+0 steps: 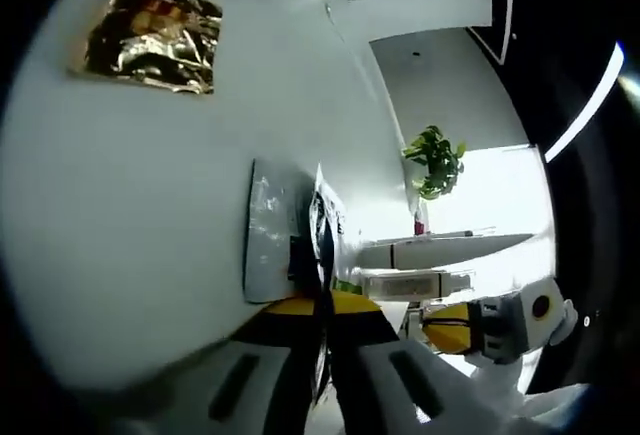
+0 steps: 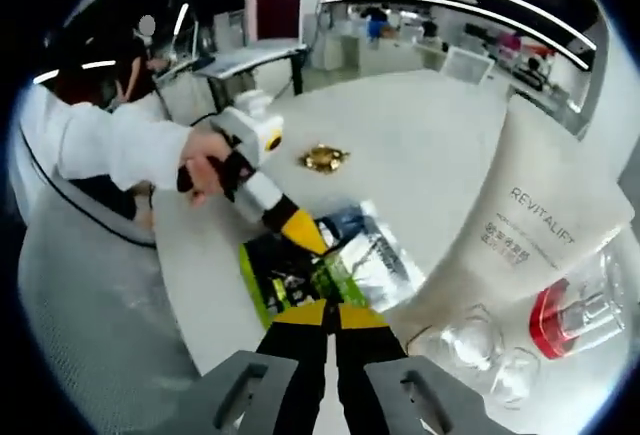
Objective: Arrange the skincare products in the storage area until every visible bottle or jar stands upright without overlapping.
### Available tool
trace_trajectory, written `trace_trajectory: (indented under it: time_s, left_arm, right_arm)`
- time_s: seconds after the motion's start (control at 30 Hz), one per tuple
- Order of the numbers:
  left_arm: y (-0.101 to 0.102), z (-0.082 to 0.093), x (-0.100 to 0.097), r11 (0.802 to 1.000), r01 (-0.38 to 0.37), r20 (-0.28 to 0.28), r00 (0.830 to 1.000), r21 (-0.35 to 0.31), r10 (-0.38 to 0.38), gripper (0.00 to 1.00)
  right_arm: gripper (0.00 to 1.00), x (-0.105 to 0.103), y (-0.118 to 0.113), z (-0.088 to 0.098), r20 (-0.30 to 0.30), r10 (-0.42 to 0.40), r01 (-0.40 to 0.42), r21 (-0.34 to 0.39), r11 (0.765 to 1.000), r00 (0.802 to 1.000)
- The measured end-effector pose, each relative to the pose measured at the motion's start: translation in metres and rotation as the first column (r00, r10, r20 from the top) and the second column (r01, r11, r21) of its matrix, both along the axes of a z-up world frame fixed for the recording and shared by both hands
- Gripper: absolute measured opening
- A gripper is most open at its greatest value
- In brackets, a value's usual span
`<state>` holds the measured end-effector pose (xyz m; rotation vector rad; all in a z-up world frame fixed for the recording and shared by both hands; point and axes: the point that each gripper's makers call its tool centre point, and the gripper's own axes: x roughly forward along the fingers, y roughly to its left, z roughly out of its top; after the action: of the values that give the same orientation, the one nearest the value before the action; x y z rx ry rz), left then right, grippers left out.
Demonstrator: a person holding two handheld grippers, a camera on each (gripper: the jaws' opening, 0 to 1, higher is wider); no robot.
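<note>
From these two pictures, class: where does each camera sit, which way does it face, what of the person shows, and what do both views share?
Left gripper view: rides on the left gripper, facing along the white table at a flat packet between its jaws; beyond lie a gold foil sachet and the right gripper.
Right gripper view: rides on the right gripper, facing the same packet, a white tube beside it; a hand holds the left gripper.
Shared: packet, sachet, table.

1. The sachet's (image 1: 283, 245) print is too blurred to read in the left gripper view.
2. The white tube (image 2: 520, 225) is cut off by the picture's edge.
3. The clear jar's (image 2: 575, 310) contents are unclear.
</note>
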<state>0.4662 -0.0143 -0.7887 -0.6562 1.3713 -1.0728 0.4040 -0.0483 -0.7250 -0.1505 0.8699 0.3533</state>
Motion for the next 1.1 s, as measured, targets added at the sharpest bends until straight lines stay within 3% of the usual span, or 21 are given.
trace_trajectory:
  time_s: [0.17,0.3,0.43,0.53,0.6,0.67,0.8,0.87,0.97,1.1]
  left_arm:
    - [-0.001,0.000,0.005,0.998,-0.057,0.029,0.998,0.008,0.057,0.00]
    - [-0.003,0.001,0.001,0.997,-0.075,0.072,0.995,0.017,0.074,0.00]
    - [-0.006,0.001,0.002,0.993,-0.115,0.123,0.986,0.029,0.110,0.00]
    - [-0.010,0.000,-0.001,0.992,-0.123,0.128,0.985,0.021,0.119,0.00]
    - [-0.011,0.000,-0.003,0.990,-0.143,0.107,0.984,0.021,0.140,0.00]
    - [-0.014,0.000,-0.004,0.991,-0.134,0.139,0.982,0.020,0.130,0.00]
    - [-0.014,0.000,-0.003,0.990,-0.141,0.146,0.980,0.025,0.136,0.00]
    - [-0.014,0.000,-0.003,0.990,-0.139,0.159,0.978,0.027,0.134,0.00]
    - [-0.014,0.000,-0.003,0.991,-0.128,0.192,0.974,0.030,0.120,0.00]
    - [-0.014,0.000,-0.002,0.993,-0.114,0.216,0.971,0.035,0.104,0.00]
  right_arm:
    - [0.00,-0.011,0.001,-0.004,0.003,0.014,-0.014,-0.005,1.000,1.000]
    - [0.00,-0.016,-0.002,-0.017,0.001,0.028,-0.027,-0.071,0.997,1.000]
    - [0.00,-0.014,0.005,-0.027,0.042,0.079,-0.072,-0.140,0.988,0.996]
    - [0.00,-0.010,0.007,-0.035,0.052,0.122,-0.110,-0.197,0.974,0.991]
    - [0.00,-0.008,0.011,-0.038,0.054,0.124,-0.111,-0.194,0.975,0.991]
    - [0.00,-0.005,0.016,-0.040,0.061,0.130,-0.116,-0.185,0.976,0.990]
    - [0.01,0.005,0.010,-0.045,0.058,0.112,-0.098,-0.207,0.973,0.992]
    - [0.03,0.006,0.009,-0.049,0.020,0.048,-0.044,-0.162,0.986,0.999]
    - [0.09,0.008,0.008,-0.053,0.003,0.043,-0.042,-0.165,0.985,0.999]
    - [0.03,0.006,0.011,-0.059,-0.031,0.047,-0.051,-0.170,0.984,0.998]
